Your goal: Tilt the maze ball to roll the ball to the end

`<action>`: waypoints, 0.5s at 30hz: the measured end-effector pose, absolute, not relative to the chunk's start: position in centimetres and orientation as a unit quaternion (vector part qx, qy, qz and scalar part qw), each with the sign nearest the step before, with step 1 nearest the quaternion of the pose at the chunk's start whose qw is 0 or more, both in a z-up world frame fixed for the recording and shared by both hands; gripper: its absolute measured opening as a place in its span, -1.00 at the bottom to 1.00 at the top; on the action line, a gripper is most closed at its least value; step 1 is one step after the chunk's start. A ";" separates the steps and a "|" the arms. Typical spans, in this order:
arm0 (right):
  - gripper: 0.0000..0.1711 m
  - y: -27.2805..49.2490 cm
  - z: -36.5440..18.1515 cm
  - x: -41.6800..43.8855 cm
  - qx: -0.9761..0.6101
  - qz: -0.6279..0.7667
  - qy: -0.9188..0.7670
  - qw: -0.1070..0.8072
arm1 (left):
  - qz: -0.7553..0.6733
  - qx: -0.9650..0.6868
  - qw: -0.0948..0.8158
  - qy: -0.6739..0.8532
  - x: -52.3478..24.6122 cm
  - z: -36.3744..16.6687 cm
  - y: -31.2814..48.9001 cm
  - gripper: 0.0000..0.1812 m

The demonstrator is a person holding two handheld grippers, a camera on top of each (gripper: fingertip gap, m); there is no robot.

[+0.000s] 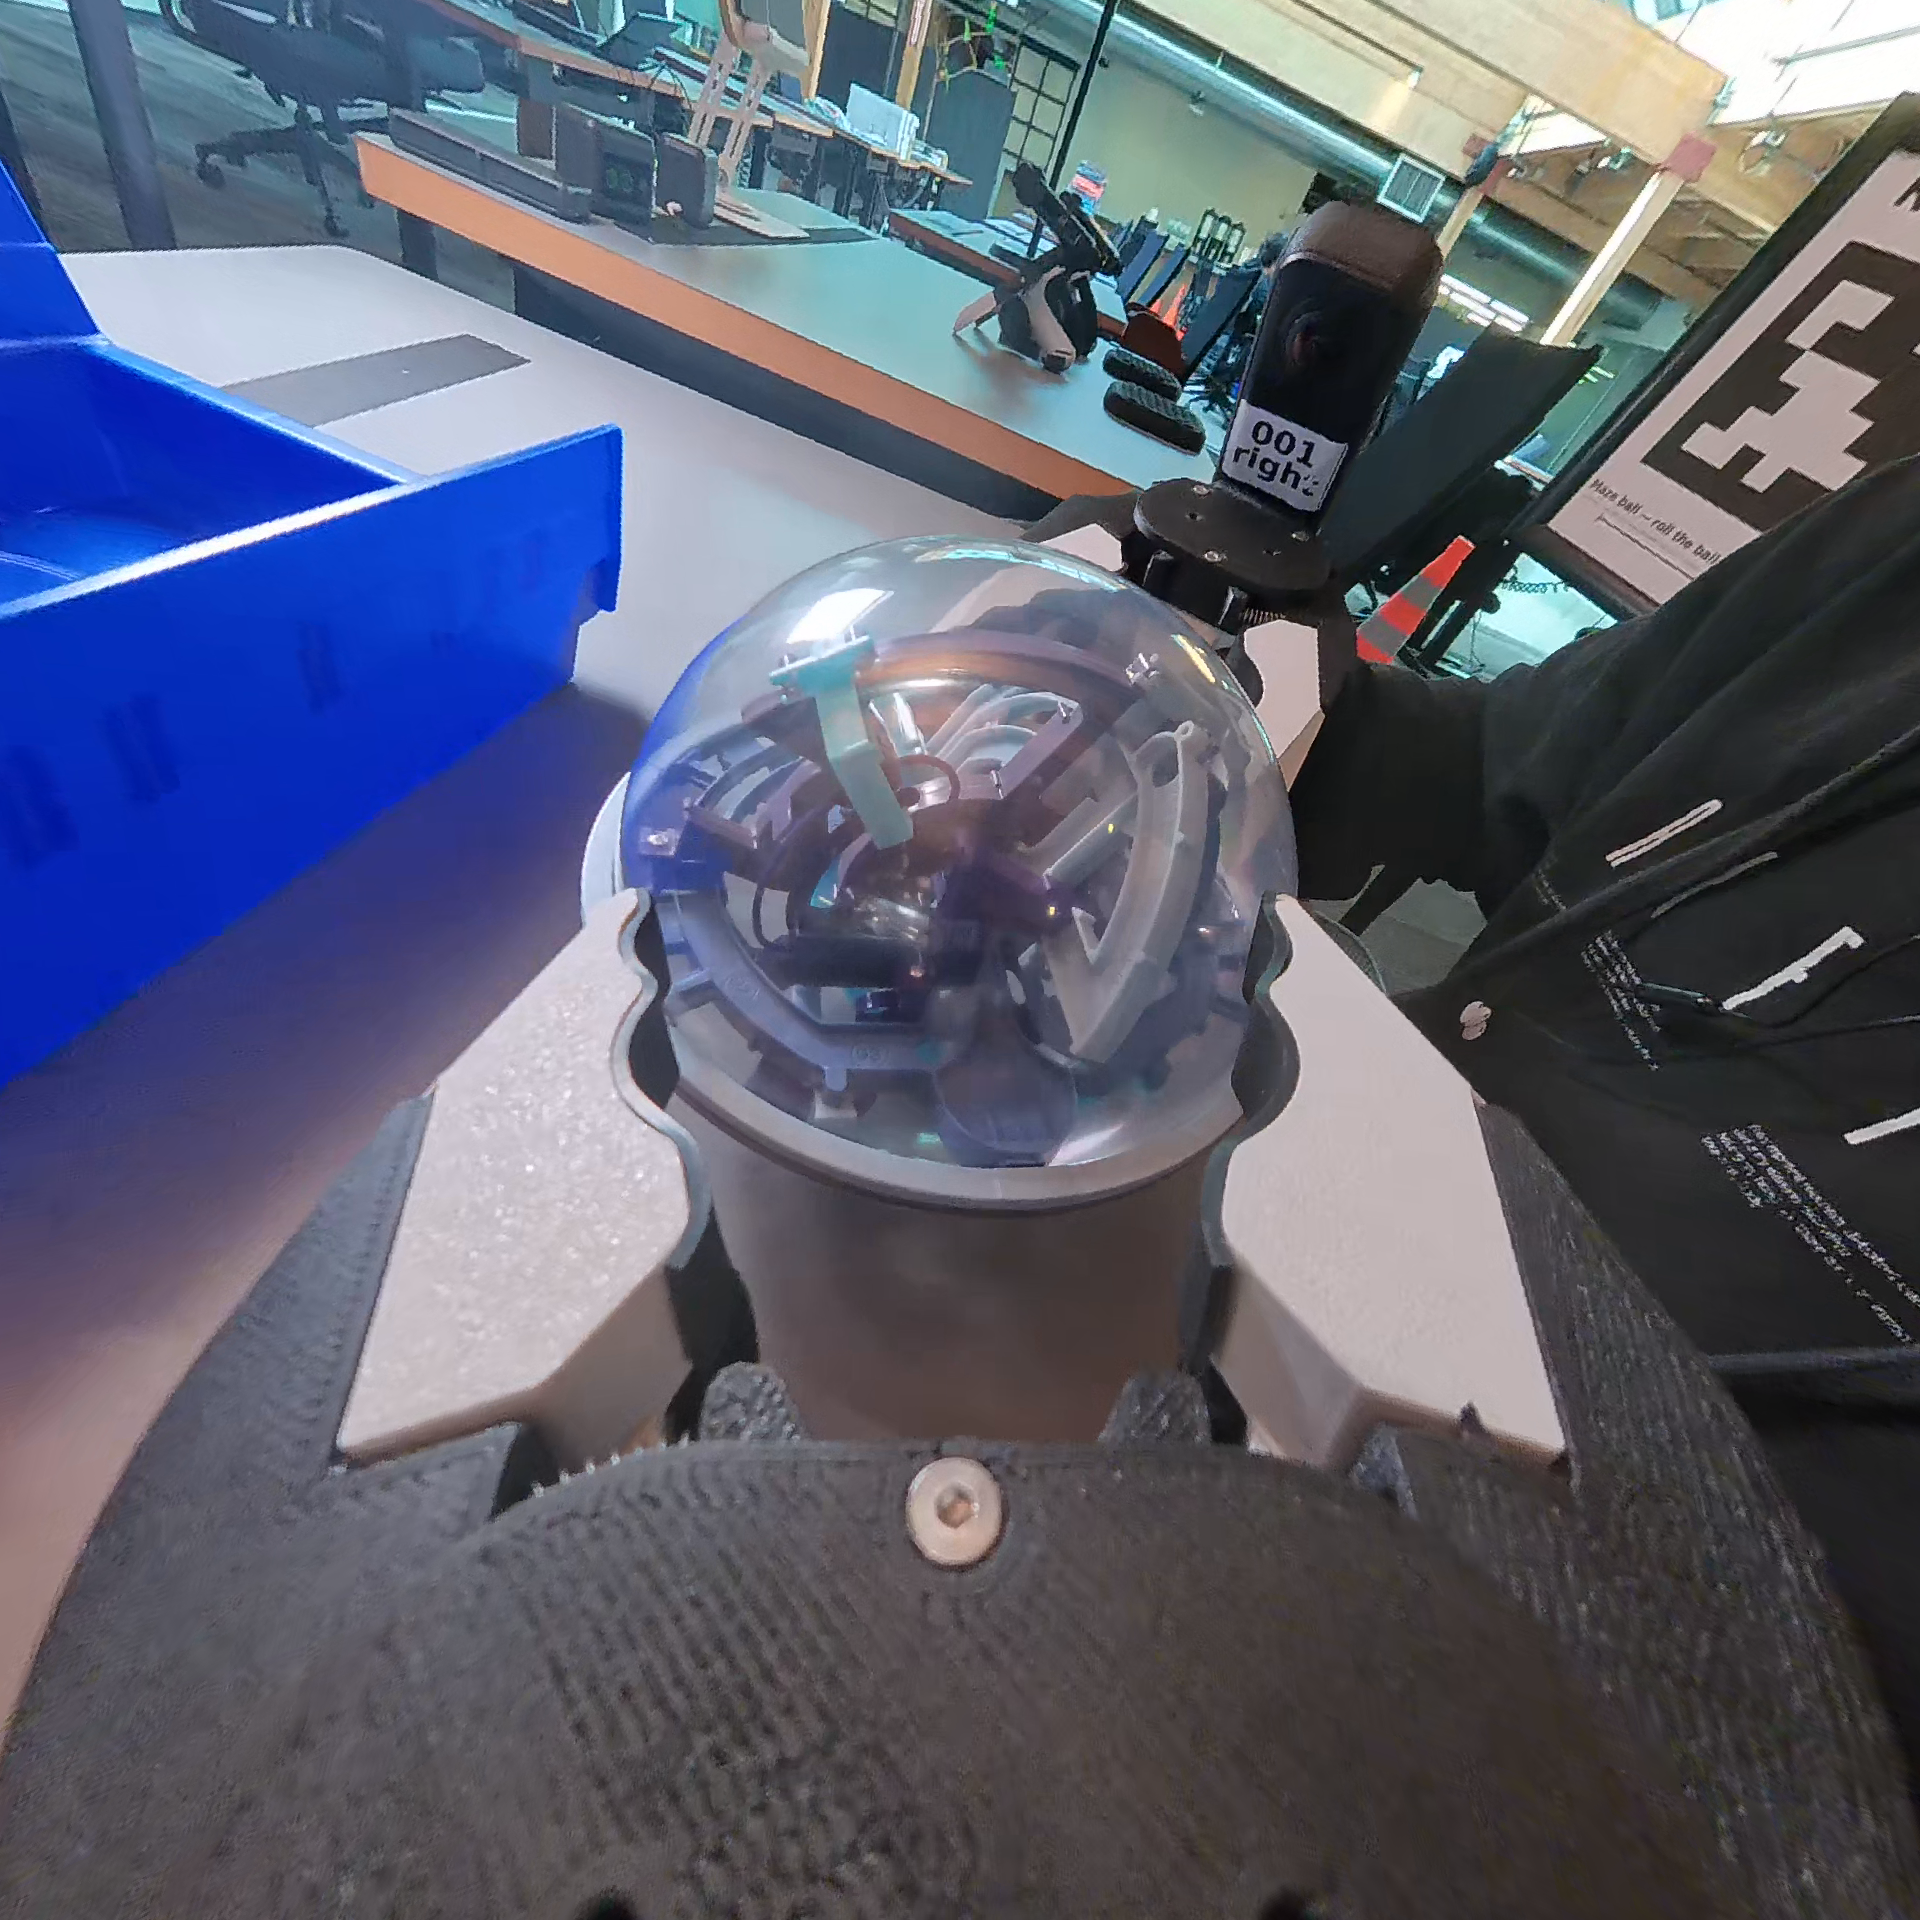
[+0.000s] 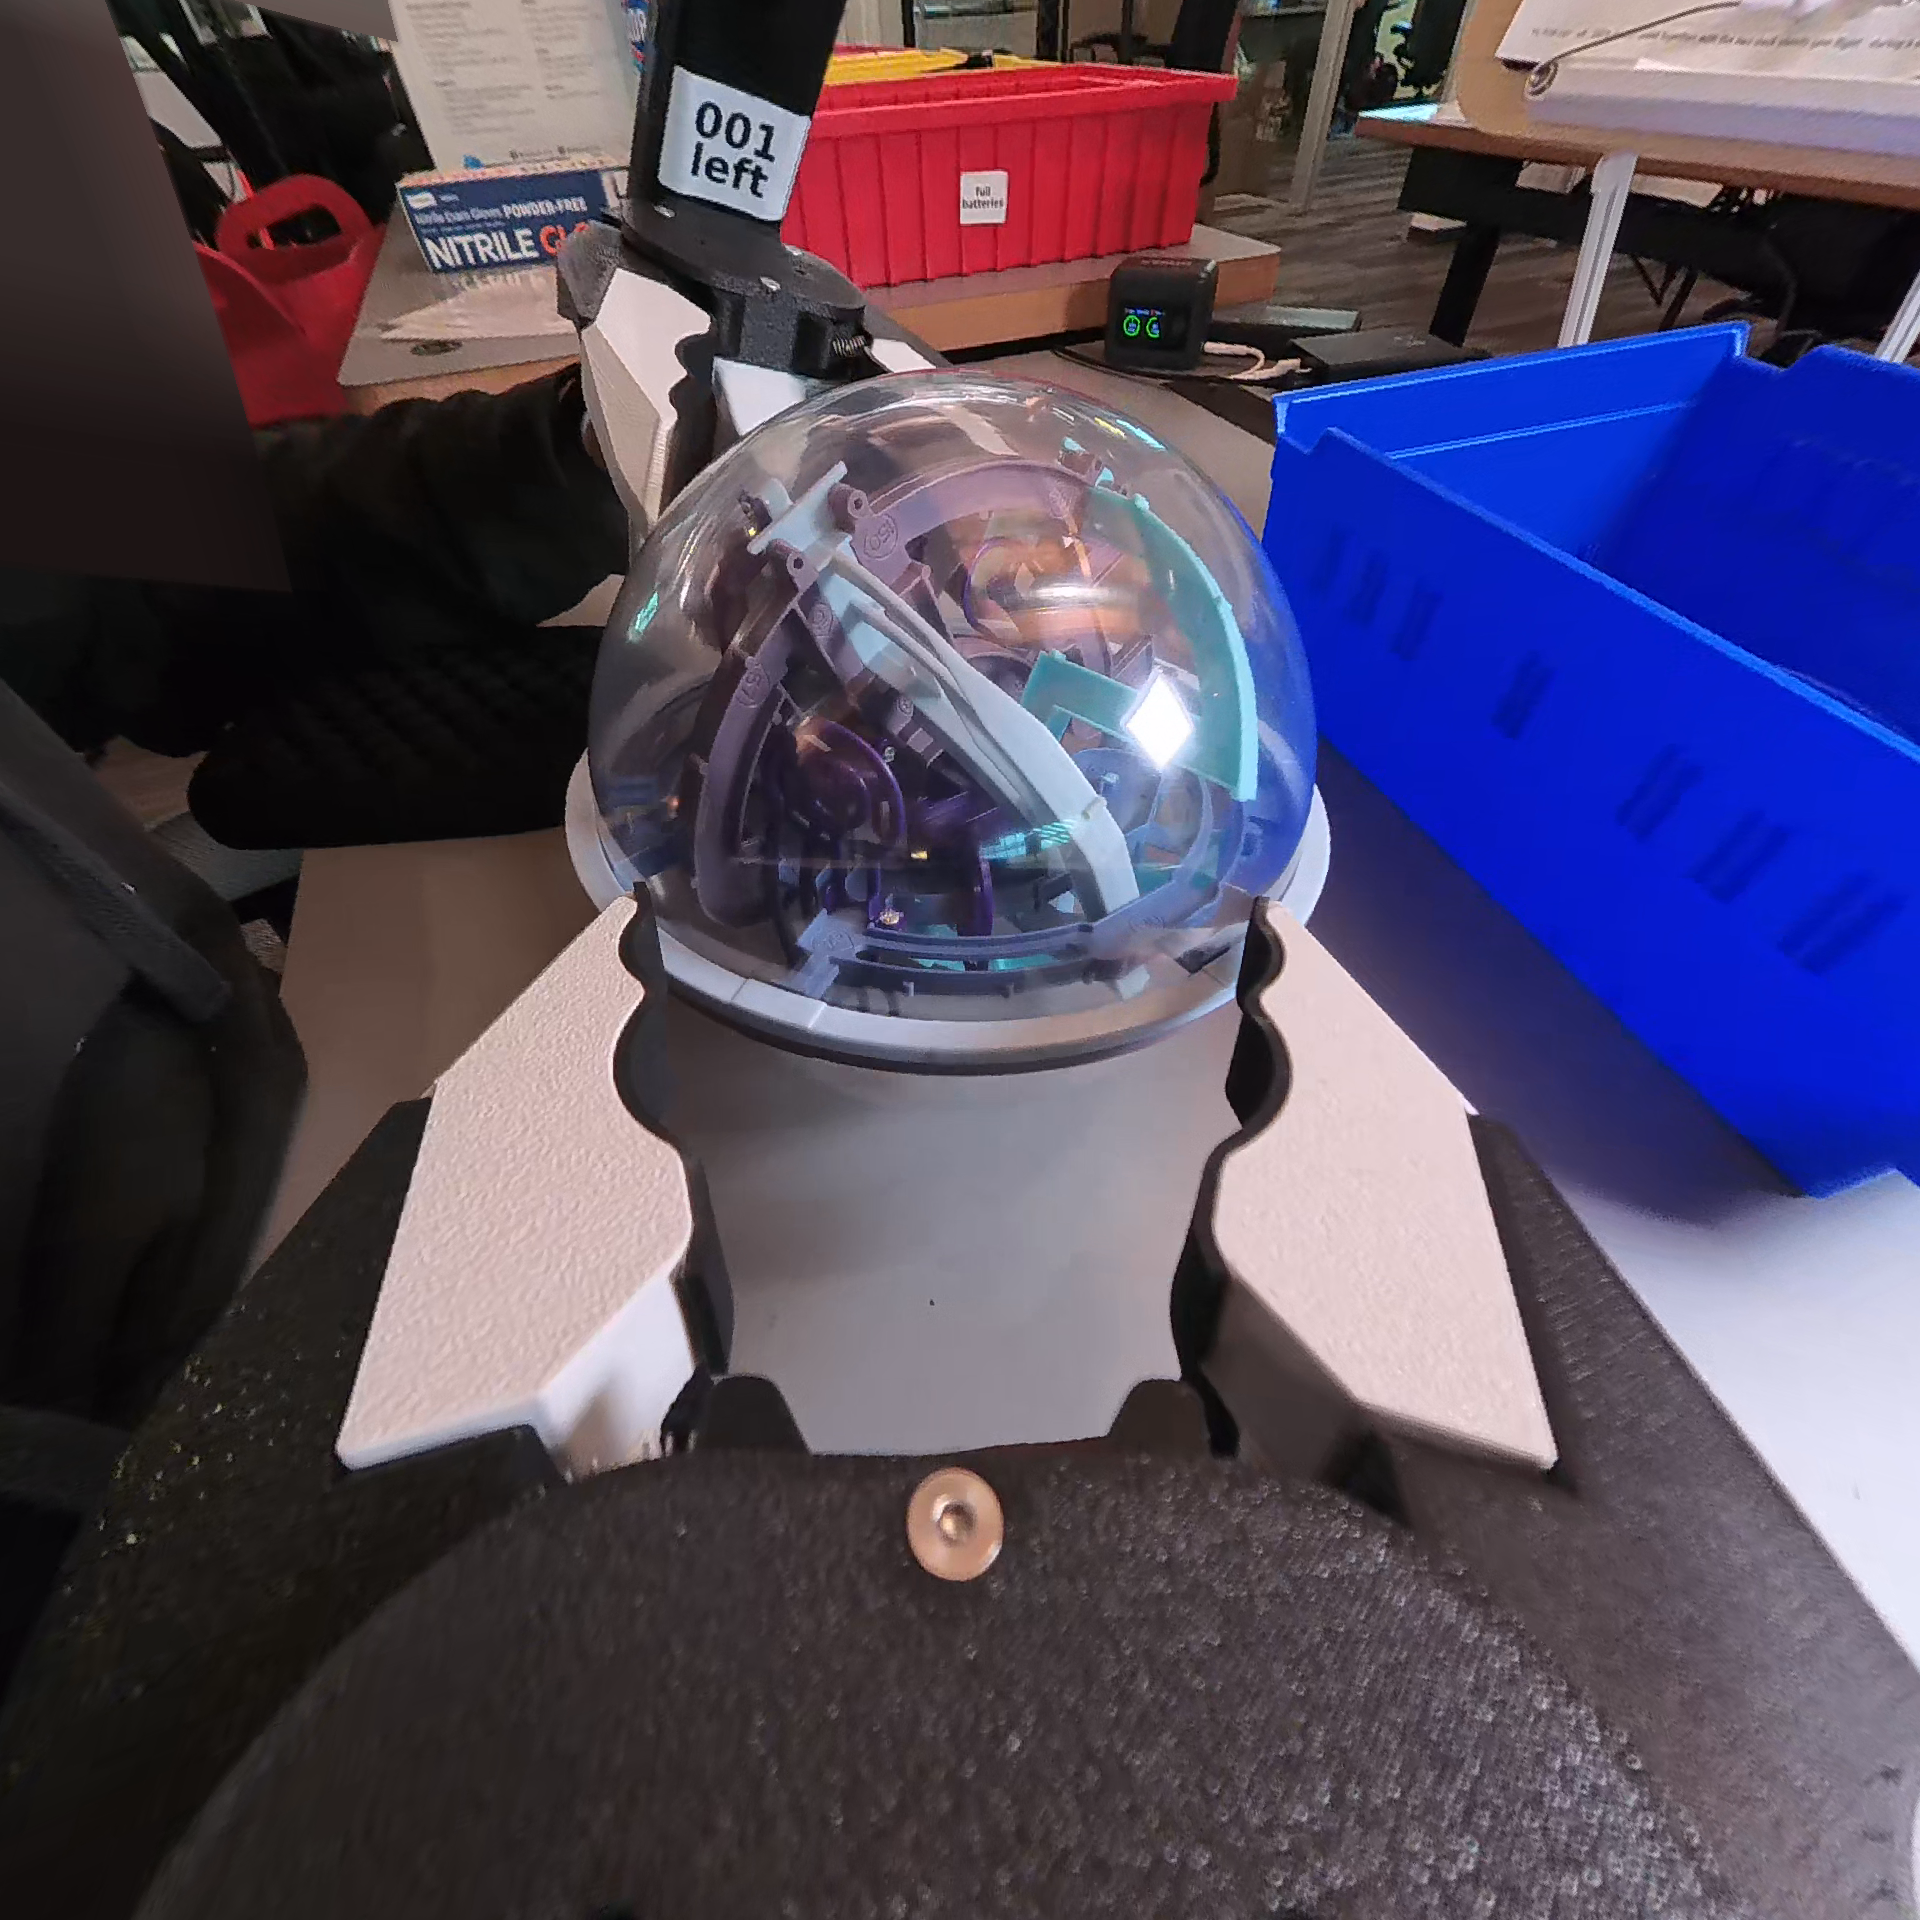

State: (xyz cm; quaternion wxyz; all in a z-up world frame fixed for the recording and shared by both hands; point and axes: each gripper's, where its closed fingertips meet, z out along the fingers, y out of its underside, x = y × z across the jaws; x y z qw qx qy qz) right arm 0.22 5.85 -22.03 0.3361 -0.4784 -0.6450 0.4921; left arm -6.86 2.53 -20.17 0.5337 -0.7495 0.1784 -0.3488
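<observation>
1. Left wrist view: the left tool (image 1: 951, 987) has its white fingers (image 1: 540, 1132) spread wide around the near side of the maze ball (image 1: 951, 842), their tips touching the clear dome just above its grey base rim.
2. The blue bin (image 1: 281, 665) stands just left of the ball on the bench (image 1: 748, 488); the right tool (image 1: 1226, 623) shows behind the ball, at its far side.
3. Right wrist view: the right tool (image 2: 951, 977) is likewise spread wide, pinching the maze ball (image 2: 951, 686) at the rim.
4. The blue bin (image 2: 1621, 707) lies to the right; the left tool (image 2: 665, 416) touches the ball's far side.
</observation>
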 end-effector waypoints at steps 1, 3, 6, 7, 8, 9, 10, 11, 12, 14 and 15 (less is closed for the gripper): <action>0.27 5.9 -22.1 0.2 -0.479 0.493 -0.644 0.335 | -0.348 -0.751 0.533 0.177 -6.8 -20.1 2.6 0.22; 0.27 5.9 -22.1 0.2 -0.481 0.496 -0.642 0.333 | -0.348 -0.751 0.533 0.175 -6.8 -20.1 2.6 0.21; 0.27 5.9 -22.3 0.3 -0.478 0.494 -0.645 0.334 | -0.340 -0.744 0.546 0.179 -6.8 -19.9 2.5 0.20; 0.27 5.8 -22.5 0.3 -0.479 0.490 -0.648 0.333 | -0.332 -0.742 0.553 0.182 -6.7 -19.7 2.6 0.20; 0.27 5.8 -22.9 0.3 -0.480 0.488 -0.651 0.329 | -0.322 -0.742 0.559 0.185 -6.6 -19.4 2.6 0.19; 0.27 5.7 -23.1 0.3 -0.481 0.486 -0.653 0.325 | -0.313 -0.742 0.561 0.190 -6.5 -19.2 2.6 0.19; 0.28 5.6 -23.4 0.3 -0.481 0.485 -0.655 0.322 | -0.306 -0.743 0.563 0.195 -6.4 -19.0 2.6 0.18; 0.28 5.6 -23.6 0.3 -0.482 0.483 -0.657 0.321 | -0.301 -0.742 0.566 0.198 -6.3 -18.9 2.6 0.18; 0.28 5.5 -23.7 0.3 -0.482 0.481 -0.659 0.319 | -0.298 -0.740 0.569 0.198 -6.3 -18.8 2.6 0.17; 0.28 5.4 -23.9 0.2 -0.482 0.479 -0.662 0.316 | -0.295 -0.737 0.575 0.200 -6.2 -18.6 2.5 0.16; 0.28 5.4 -24.0 0.2 -0.482 0.479 -0.662 0.317 | -0.295 -0.735 0.576 0.201 -6.2 -18.6 2.5 0.16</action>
